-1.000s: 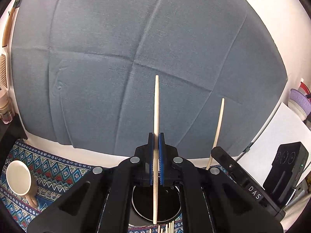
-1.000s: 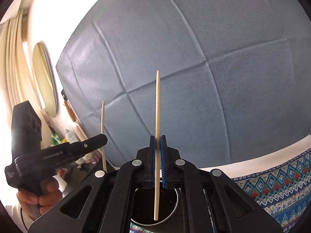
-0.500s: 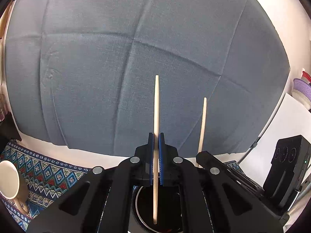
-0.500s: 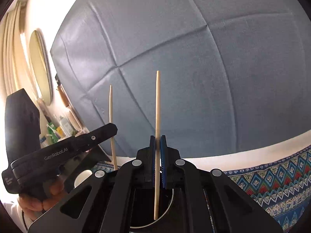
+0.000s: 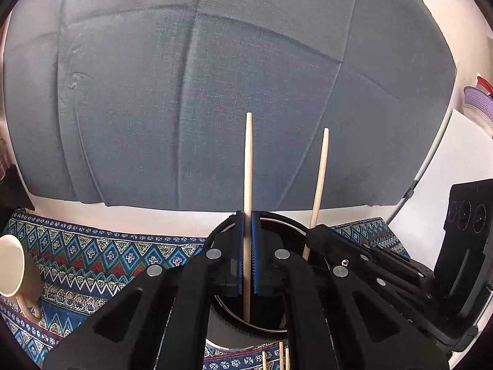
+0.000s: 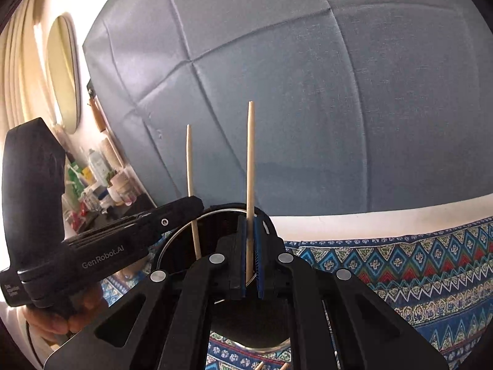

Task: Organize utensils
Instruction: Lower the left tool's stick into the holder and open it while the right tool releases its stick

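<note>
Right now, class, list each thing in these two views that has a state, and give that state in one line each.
Left gripper: shut on a chopstick.
Right gripper: shut on a second chopstick.
Both chopsticks: upright, lower ends inside the holder.
Holder: upright, open-topped.
Mug: lying on its side on the patterned cloth.

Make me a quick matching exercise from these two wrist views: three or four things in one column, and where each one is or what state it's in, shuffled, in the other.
Things
1. left gripper
2. cream mug
3. round black holder
4. loose chopsticks

Places or states
A. lying flat on the patterned cloth at the near edge
B. below both grippers, open mouth up
C. shut on an upright chopstick
D. on its side at the far left of the cloth

Pairs: 1-C, 2-D, 3-B, 4-A
</note>
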